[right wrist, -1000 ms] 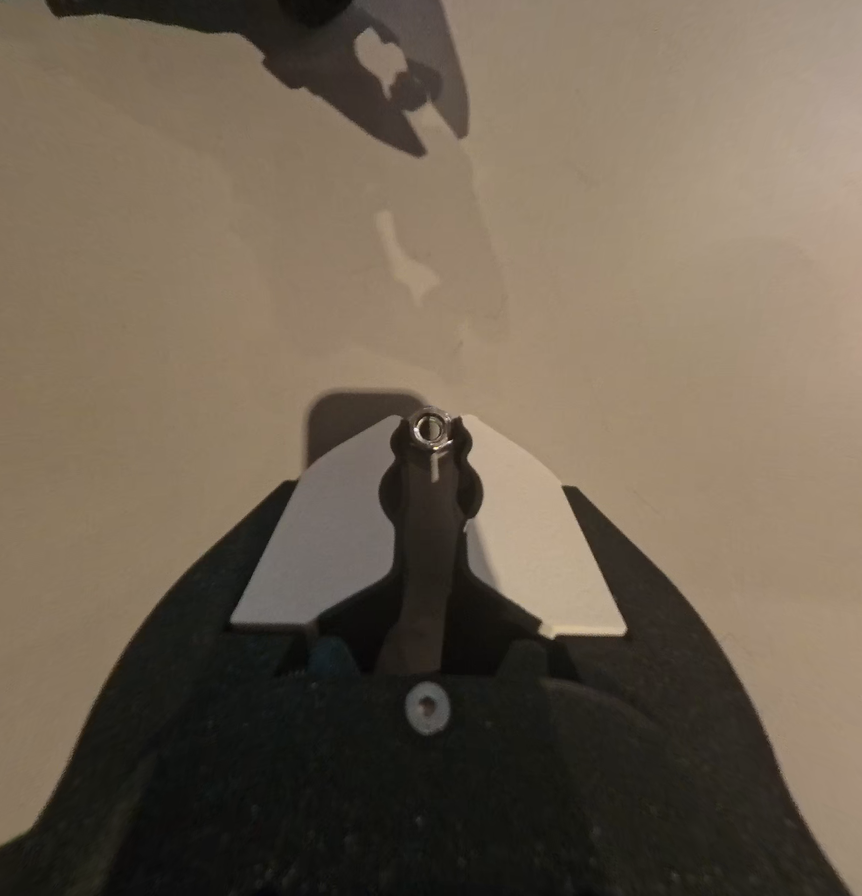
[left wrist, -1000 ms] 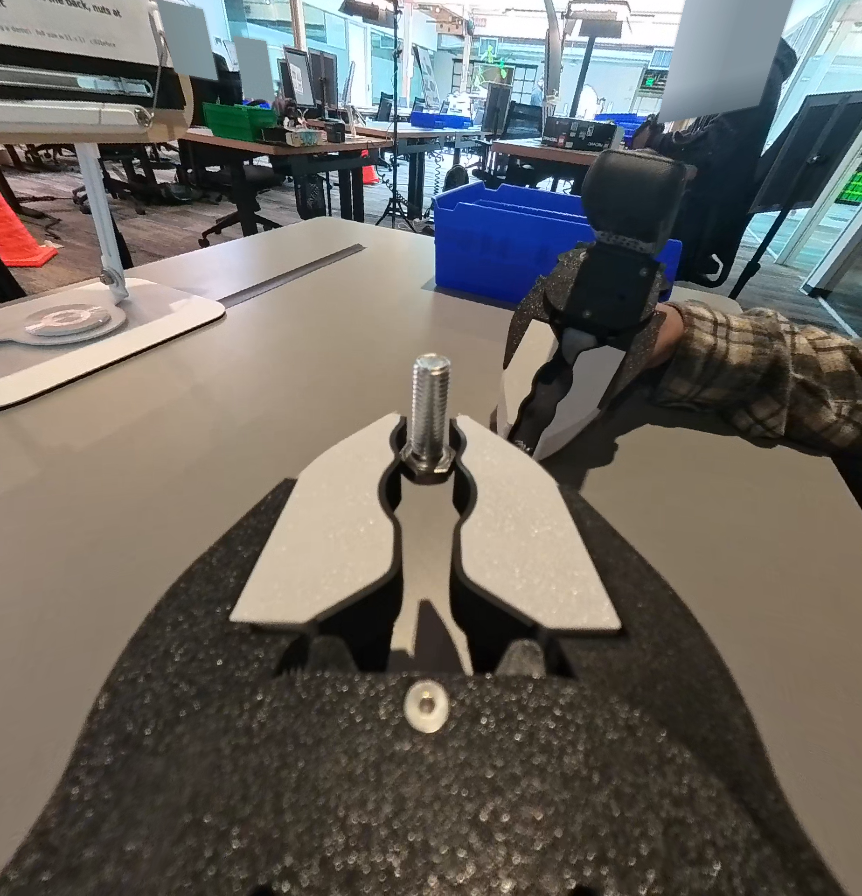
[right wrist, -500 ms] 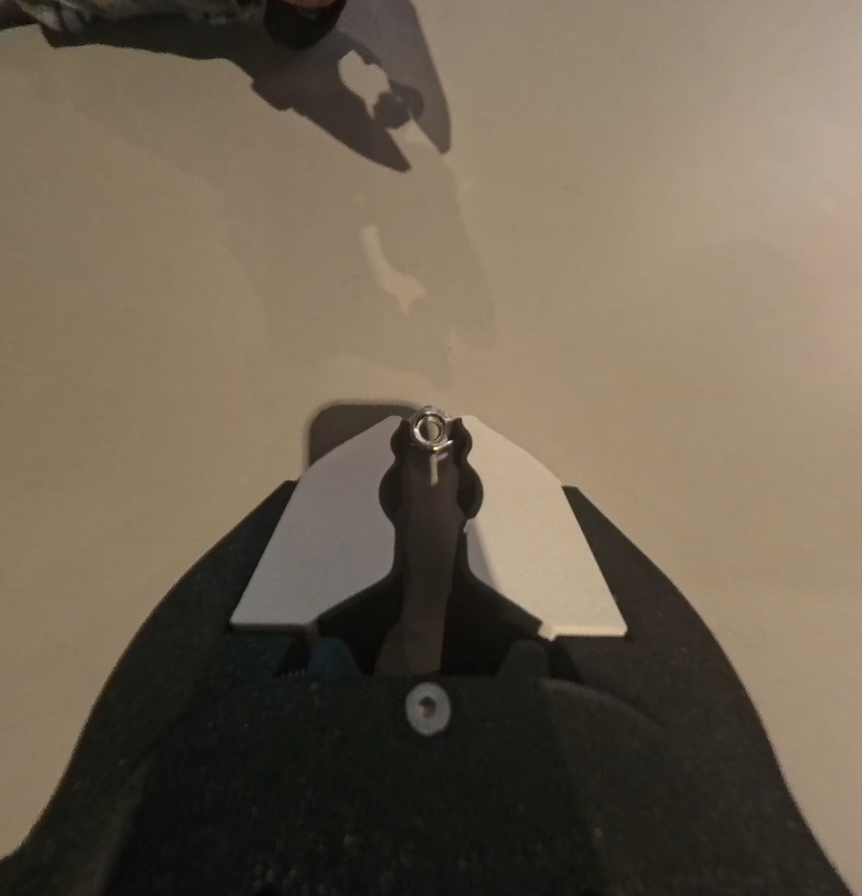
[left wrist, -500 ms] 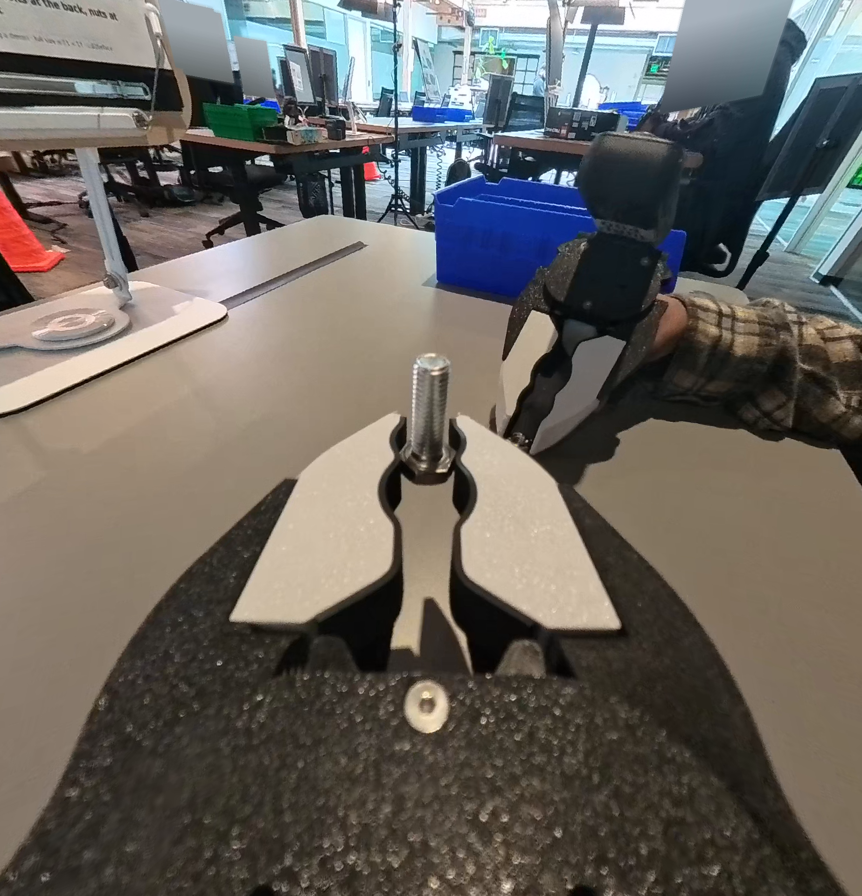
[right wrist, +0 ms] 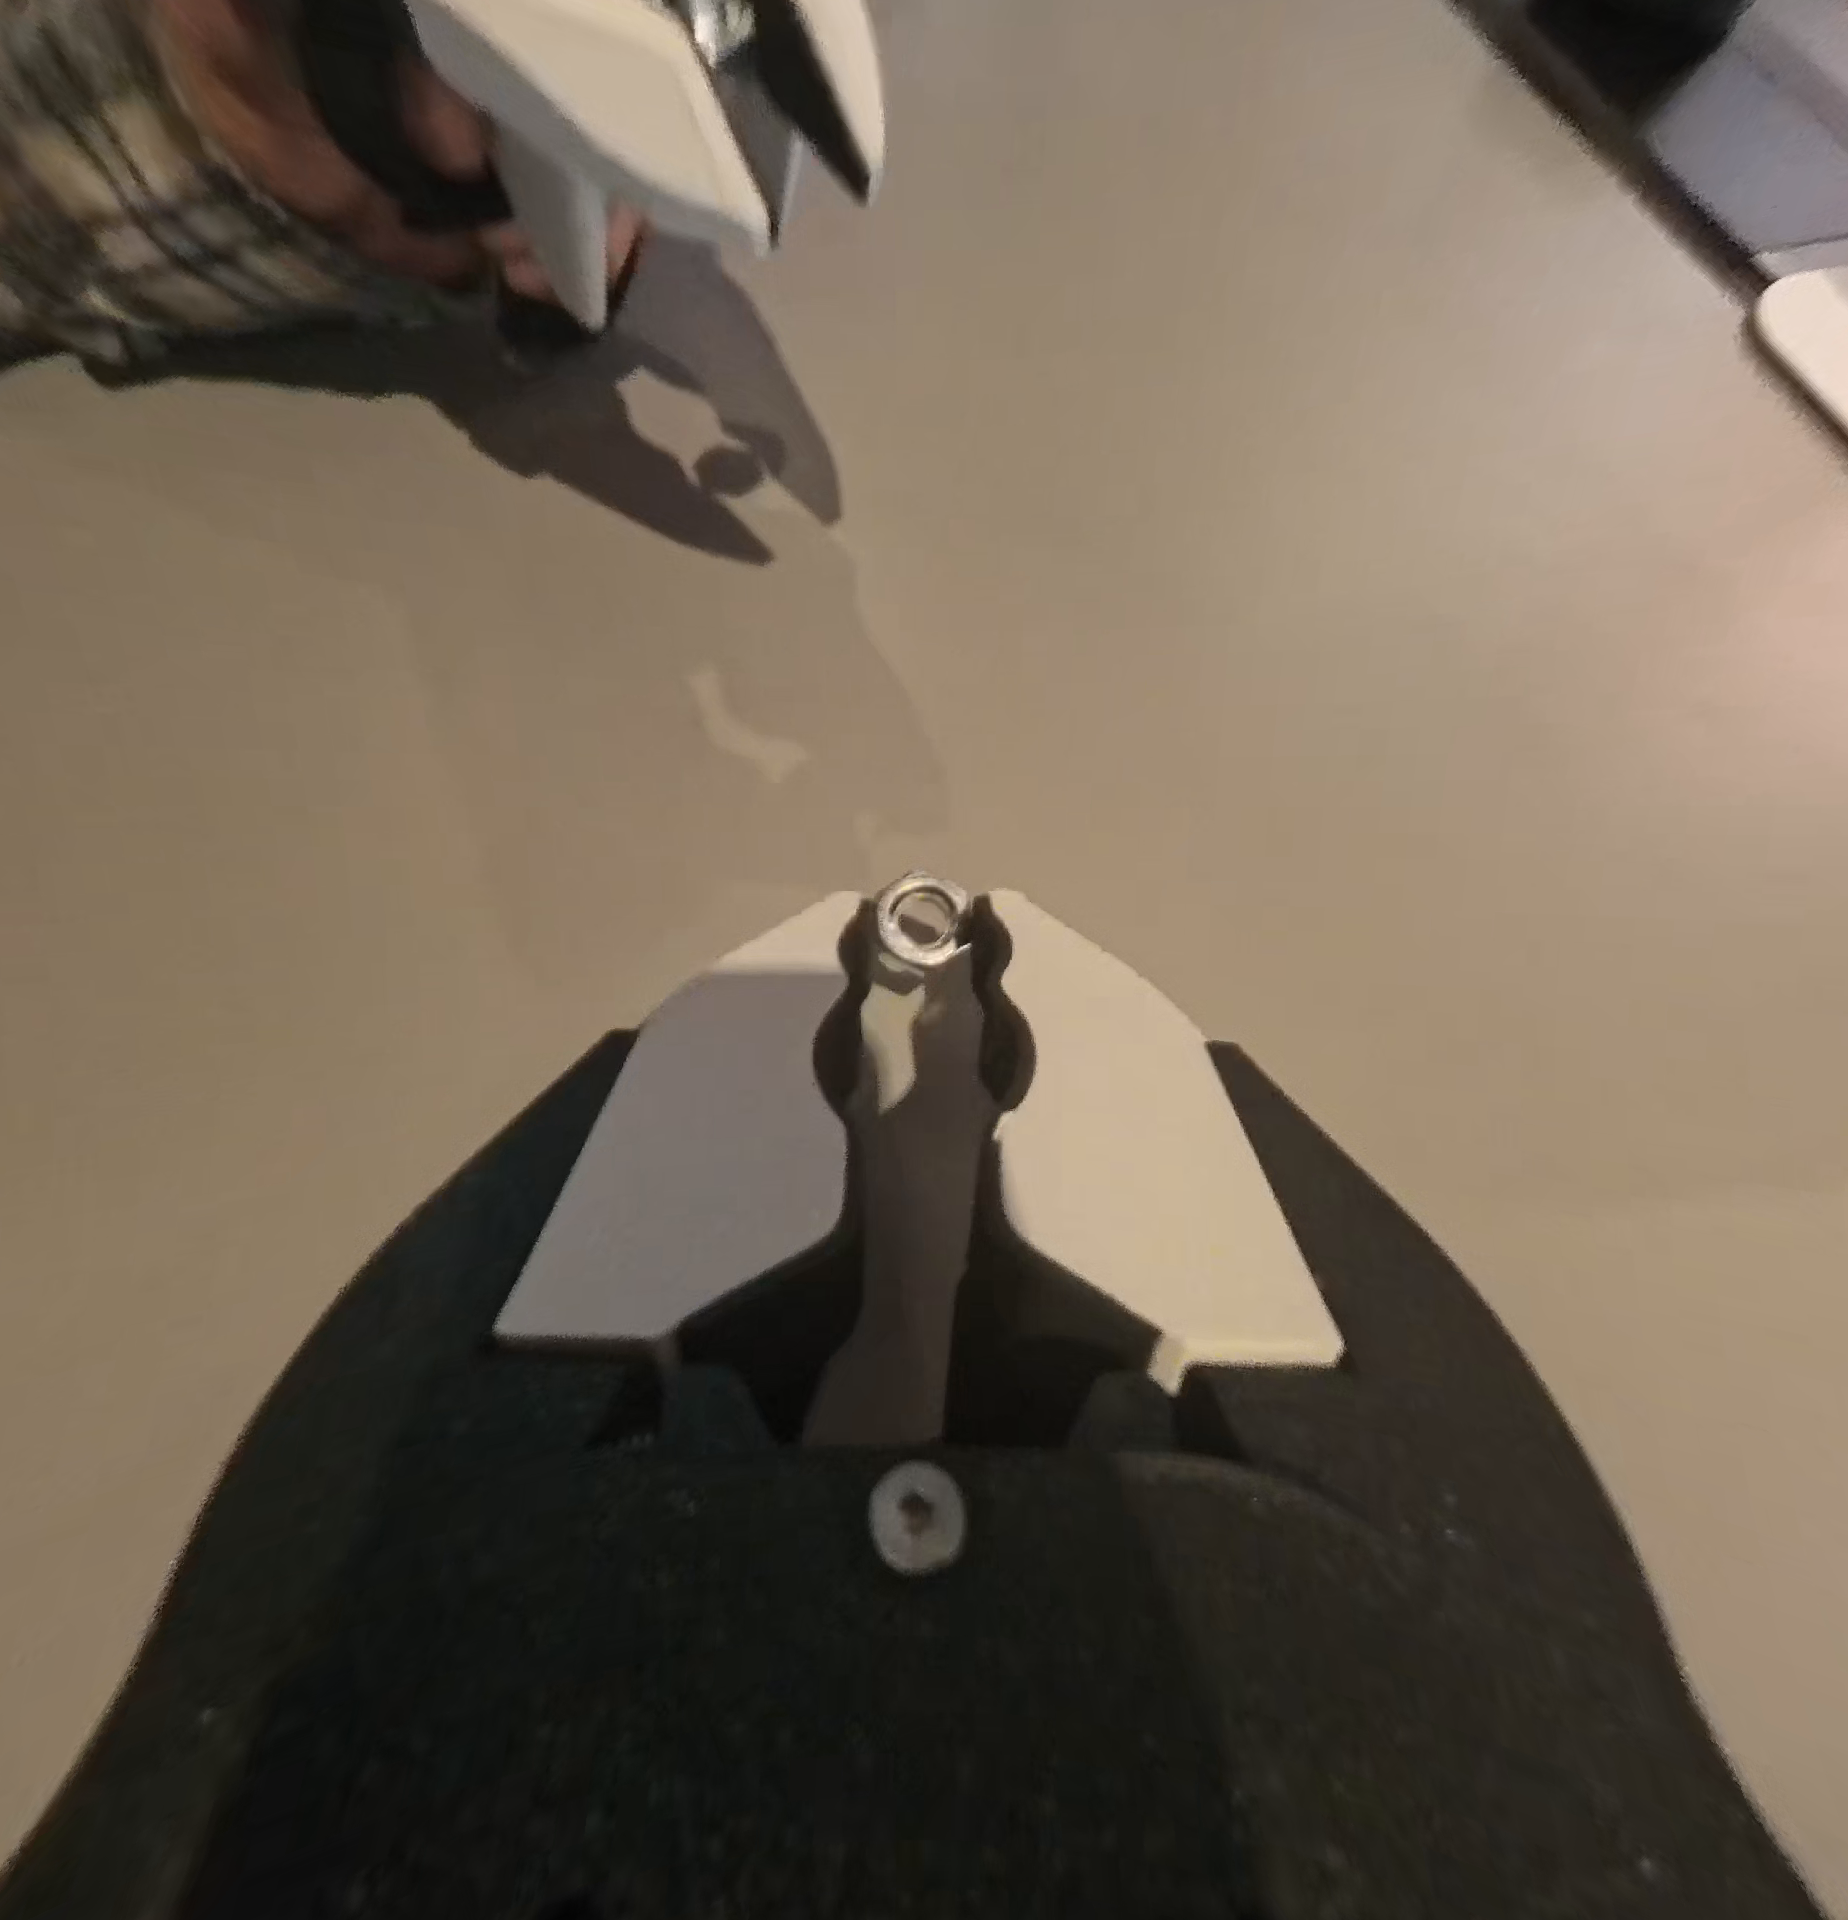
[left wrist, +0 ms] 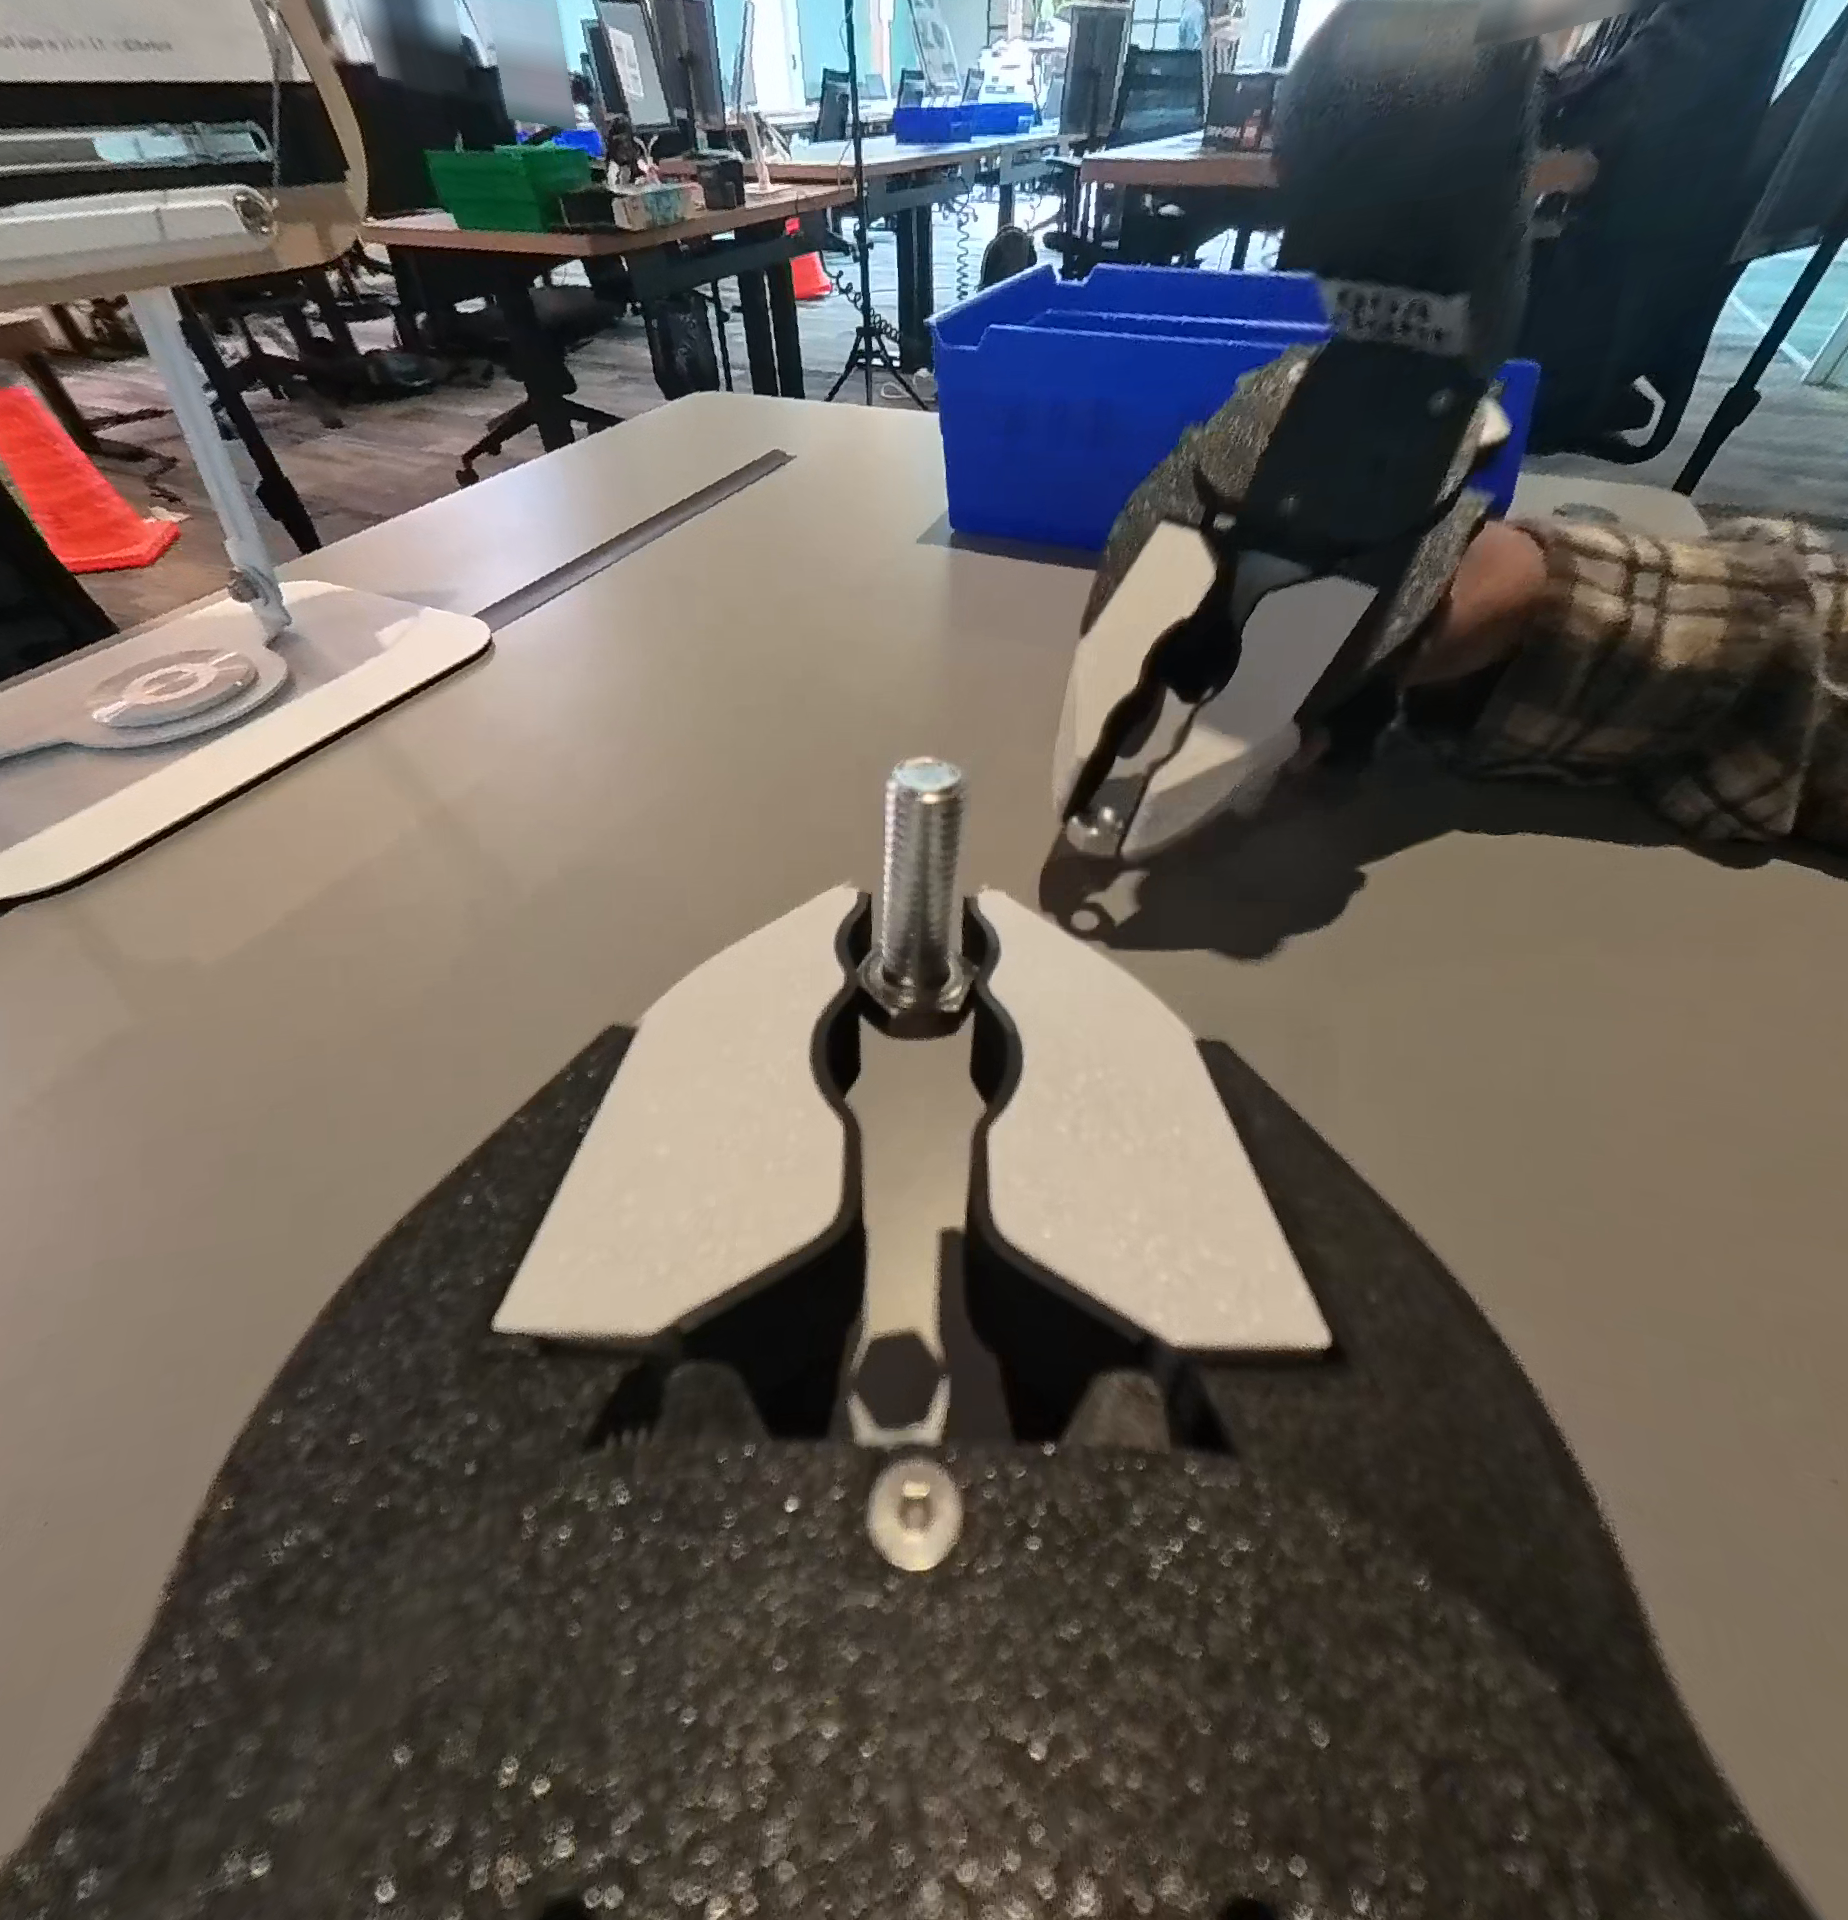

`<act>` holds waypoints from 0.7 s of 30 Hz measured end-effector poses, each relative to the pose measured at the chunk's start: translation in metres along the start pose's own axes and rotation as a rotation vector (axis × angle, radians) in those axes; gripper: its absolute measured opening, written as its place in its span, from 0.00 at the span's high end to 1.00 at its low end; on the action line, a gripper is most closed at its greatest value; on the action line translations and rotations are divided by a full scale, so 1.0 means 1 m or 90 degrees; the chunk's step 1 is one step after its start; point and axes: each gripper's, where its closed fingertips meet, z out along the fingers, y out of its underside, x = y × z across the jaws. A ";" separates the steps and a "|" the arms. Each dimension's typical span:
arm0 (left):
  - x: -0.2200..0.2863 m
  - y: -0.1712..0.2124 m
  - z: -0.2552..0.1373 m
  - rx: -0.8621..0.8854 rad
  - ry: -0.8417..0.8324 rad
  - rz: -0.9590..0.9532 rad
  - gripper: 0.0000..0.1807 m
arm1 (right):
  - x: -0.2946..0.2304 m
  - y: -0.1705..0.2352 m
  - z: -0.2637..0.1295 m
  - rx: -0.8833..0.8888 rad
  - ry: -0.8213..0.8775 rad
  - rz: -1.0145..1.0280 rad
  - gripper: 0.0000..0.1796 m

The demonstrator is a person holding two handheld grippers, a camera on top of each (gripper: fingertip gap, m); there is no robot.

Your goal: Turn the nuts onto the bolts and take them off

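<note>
My left gripper (left wrist: 915, 992) is shut on the hex head of a silver bolt (left wrist: 922, 862), which stands upright with its thread pointing up. My right gripper (right wrist: 920, 935) is shut on a small silver nut (right wrist: 920, 928) at its fingertips, pointing down at the grey table (right wrist: 1315, 623). In the left wrist view the right gripper (left wrist: 1096, 831) hangs a little above the table, to the right of and just beyond the bolt, with the nut (left wrist: 1099, 828) at its tip. In the right wrist view the left gripper (right wrist: 754, 135) shows at the top left, blurred.
A blue bin (left wrist: 1117, 405) stands at the table's far edge behind the right gripper. A white lamp base (left wrist: 203, 696) sits at the far left. A plaid sleeve (left wrist: 1709, 675) lies on the table at the right. Desks and chairs stand beyond. Some 11 cm of space lies between my two pairs of fingers. The white lamp base (left wrist: 203, 696) is about 35 cm from both grippers' fingertips.
The right gripper has lifted off the table with the nut and moved toward the bolt. The left gripper now shows in the right wrist view. The bolt has stayed put.
</note>
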 end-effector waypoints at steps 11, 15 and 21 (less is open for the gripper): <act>0.005 0.003 0.002 -0.027 -0.007 0.035 0.91 | -0.028 -0.134 -0.042 0.028 0.000 -0.157 0.91; 0.010 -0.001 0.002 -0.026 -0.008 0.058 0.91 | -0.039 -0.149 -0.028 -0.075 -0.027 -0.278 0.91; 0.016 0.000 0.004 -0.041 -0.013 0.094 0.91 | -0.046 -0.146 -0.003 -0.207 -0.061 -0.373 0.91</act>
